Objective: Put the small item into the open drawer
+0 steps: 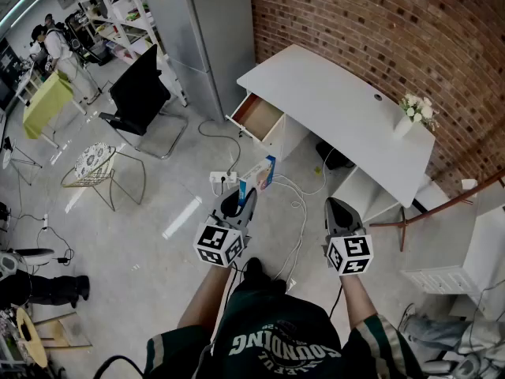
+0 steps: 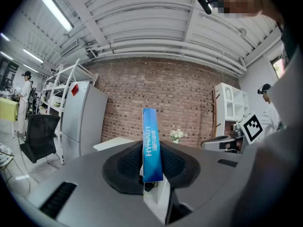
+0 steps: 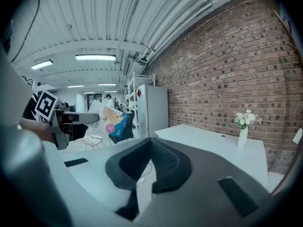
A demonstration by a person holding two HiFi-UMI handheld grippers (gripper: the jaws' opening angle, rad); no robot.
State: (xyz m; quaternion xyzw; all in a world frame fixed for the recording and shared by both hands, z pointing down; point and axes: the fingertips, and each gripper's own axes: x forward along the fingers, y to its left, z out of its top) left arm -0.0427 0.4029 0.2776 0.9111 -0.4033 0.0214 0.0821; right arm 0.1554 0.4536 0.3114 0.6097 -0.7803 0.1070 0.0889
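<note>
My left gripper (image 1: 246,197) is shut on a small blue and white box (image 1: 265,173), held edge-on between the pads (image 2: 152,145). It hangs above the floor, short of the white desk (image 1: 339,93). The desk's wooden drawer (image 1: 257,115) stands pulled open at its left end, with no contents that I can see. My right gripper (image 1: 338,208) is shut and holds nothing, level with the left one and to its right. In the right gripper view the box (image 3: 116,124) shows at the left, with the desk (image 3: 208,136) ahead.
A vase of white flowers (image 1: 413,114) stands on the desk's right end. A grey fridge (image 1: 213,30) and a black chair (image 1: 140,93) are left of the drawer. A power strip with cables (image 1: 223,178) lies on the floor. A wire stool (image 1: 95,163) and a white shelf unit (image 1: 461,259) flank me.
</note>
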